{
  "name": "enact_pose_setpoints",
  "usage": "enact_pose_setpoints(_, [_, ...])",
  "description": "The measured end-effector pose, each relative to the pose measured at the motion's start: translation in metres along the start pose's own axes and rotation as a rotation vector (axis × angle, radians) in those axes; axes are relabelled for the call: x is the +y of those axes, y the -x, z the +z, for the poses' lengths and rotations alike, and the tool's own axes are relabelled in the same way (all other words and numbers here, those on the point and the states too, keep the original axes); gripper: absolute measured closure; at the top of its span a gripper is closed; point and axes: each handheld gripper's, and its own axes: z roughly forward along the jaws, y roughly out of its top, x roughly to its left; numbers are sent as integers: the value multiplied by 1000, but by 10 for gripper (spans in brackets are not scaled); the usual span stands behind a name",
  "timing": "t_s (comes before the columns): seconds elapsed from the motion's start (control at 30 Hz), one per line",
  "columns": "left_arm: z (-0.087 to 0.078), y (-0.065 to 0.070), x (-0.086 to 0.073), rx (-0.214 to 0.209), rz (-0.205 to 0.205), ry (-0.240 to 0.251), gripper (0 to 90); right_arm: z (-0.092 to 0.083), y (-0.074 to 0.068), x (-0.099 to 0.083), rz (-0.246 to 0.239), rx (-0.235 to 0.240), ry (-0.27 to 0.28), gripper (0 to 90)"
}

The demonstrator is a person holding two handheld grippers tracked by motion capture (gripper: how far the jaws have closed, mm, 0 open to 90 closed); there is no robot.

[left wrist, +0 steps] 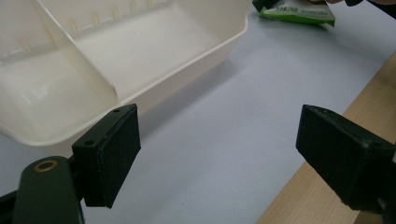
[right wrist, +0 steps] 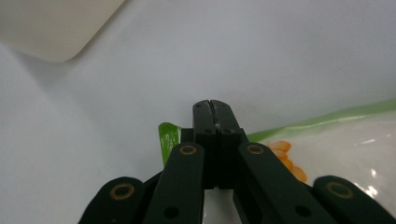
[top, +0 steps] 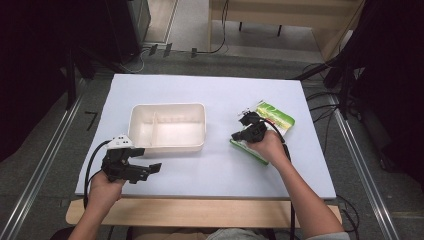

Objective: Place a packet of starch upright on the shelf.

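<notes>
Nearest the person, the left gripper (top: 150, 169) hangs over the front of the tabletop (top: 200, 172) with its jaws spread wide and nothing between them, just in front of the white divided tray (top: 167, 145). Farther out and to the right, the right gripper (right wrist: 215, 105) is pinched fully together on the near edge of the green snack packet (top: 277, 119), which lies flat on the tabletop well to the right of the tray.

The step in hand looks like lifting the packet to carry it to the tray. Because the grip catches only a thin margin of film, a slow, level lift would suit best, letting the loose end hang free rather than drag, and clearing the tray's rim before lowering.

Printing runs along the packet's green band, but it is too small and blurred to read; orange pieces show on its clear part.
</notes>
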Motion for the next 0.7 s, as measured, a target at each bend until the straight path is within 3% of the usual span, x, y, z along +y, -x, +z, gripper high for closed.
enact_pose_setpoints(0.13, [-1,-1,0,3,1,1,147,-4,-6,-11,-42,30,2,900])
enact_pose_setpoints(0.43, [-1,0,1,-2,3,4,147,-18,-10,-38,-48,110,22,900])
enact_pose_setpoints(0.7, [2,1,3,-7,16,-2,147,-29,-10,-44,-47,115,36,900])
